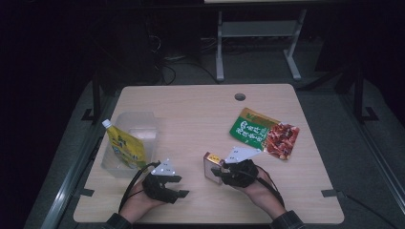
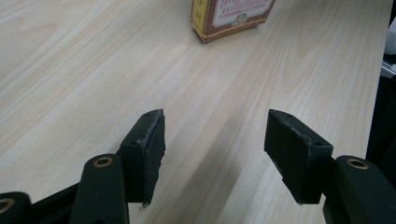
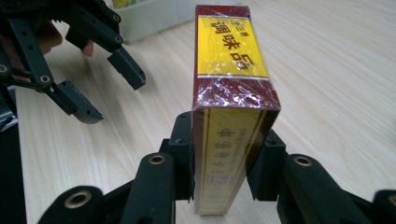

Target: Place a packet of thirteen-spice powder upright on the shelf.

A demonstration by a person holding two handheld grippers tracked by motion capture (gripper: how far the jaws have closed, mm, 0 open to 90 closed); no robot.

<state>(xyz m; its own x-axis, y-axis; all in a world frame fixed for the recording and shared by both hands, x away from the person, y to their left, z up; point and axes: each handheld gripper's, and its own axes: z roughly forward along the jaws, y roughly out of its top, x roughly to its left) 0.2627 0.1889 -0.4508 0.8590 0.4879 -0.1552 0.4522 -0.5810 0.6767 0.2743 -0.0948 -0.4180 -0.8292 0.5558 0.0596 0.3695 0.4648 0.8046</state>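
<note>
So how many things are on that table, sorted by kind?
Boxes: 1, the red and yellow box
Pouches: 2, the yellow pouch and the green pouch
Clear bins: 1, the bin
Total: 4

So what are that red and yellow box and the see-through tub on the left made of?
The box looks like printed cardboard under glossy clear film: crinkles and glints show on its red end, between the right gripper pads. The tub seems clear, slightly frosted plastic, since the table shows through its walls.
</note>
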